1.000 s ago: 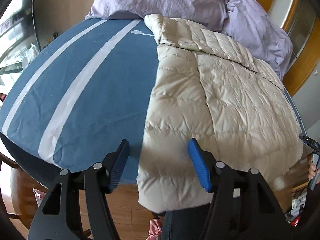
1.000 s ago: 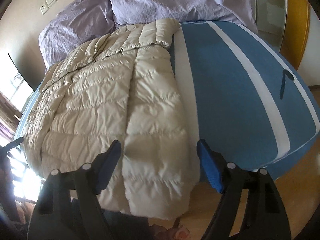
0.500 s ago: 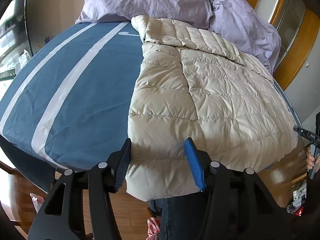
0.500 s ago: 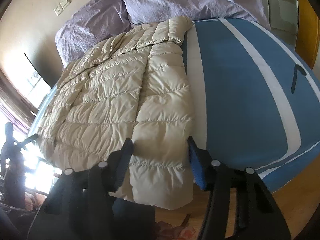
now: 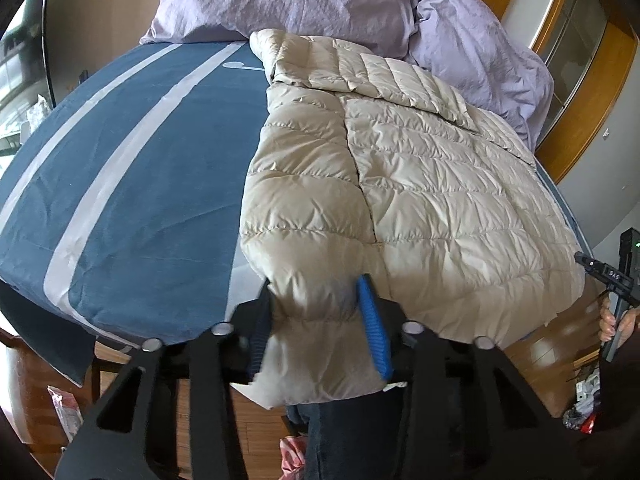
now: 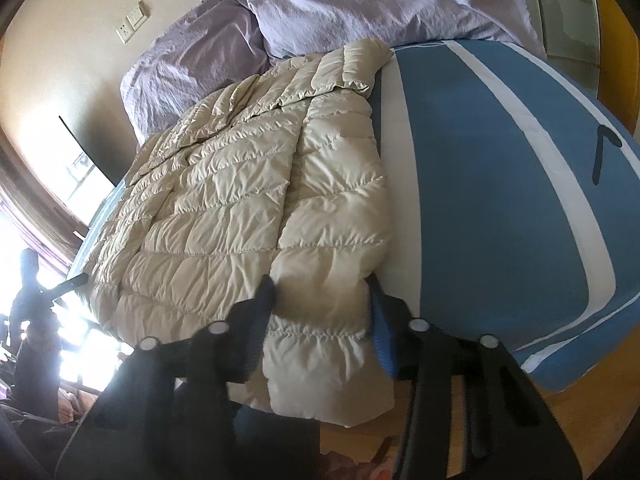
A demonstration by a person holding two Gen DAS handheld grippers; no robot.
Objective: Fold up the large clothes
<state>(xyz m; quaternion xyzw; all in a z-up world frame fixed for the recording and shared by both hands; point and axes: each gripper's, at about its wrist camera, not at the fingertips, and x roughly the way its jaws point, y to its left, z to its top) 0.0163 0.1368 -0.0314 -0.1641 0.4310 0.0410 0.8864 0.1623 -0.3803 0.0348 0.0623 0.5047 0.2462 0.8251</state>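
Observation:
A beige quilted down jacket lies flat on a blue bed cover with pale stripes, its hem hanging over the near edge. My left gripper has its blue-padded fingers around the sleeve cuff on the jacket's left side, squeezing the puffy fabric. In the right wrist view the jacket fills the left half. My right gripper has its fingers pressed around the cuff on the jacket's right side, over the bed cover.
Lilac pillows lie at the head of the bed, behind the jacket's collar, and show in the right wrist view too. Wooden floor lies below the near bed edge. A wooden frame stands at right.
Both grippers have moved forward onto the jacket's near cuffs, and their fingers have closed in from wide open to pinching the fabric.

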